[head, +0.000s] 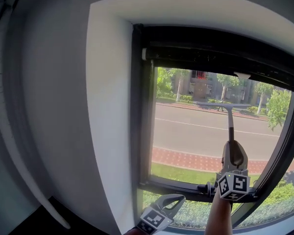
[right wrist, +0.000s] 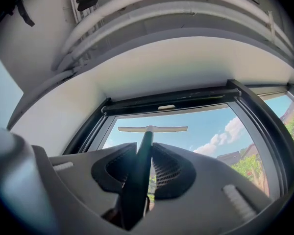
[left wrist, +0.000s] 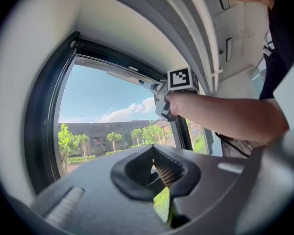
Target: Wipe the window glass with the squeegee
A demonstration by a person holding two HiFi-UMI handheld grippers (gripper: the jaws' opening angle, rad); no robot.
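Down by the sill, left gripper point(head: 176, 199): we are holding it low, under the bottom edge of the window. In its own view point(left wrist: 154, 173) the jaws are sitting closed together with nothing between them.
Right gripper point(head: 233, 148): we are holding this one higher and to the right, arm reaching up in front of the pane. Its jaws are clamping the squeegee's handle, and its own view point(right wrist: 146, 155) is showing the dark shaft running straight up between the pads.
Squeegee point(head: 230, 121): it is standing upright out of the right gripper, the handle pointing up the glass and the pale blade point(right wrist: 152, 129) lying level across the top.
Blade position: it is sitting high on the pane, just below the upper frame. Whether it is pressing on the glass, we cannot tell.
Window glass point(head: 186, 131): it is taking bright sun behind the squeegee.
Window frame point(head: 137, 106): it is running dark around the pane, set into a white wall point(head: 108, 106).
Beyond the glass: we are looking at a road point(head: 196, 131), green trees point(head: 164, 82) and buildings under blue sky.
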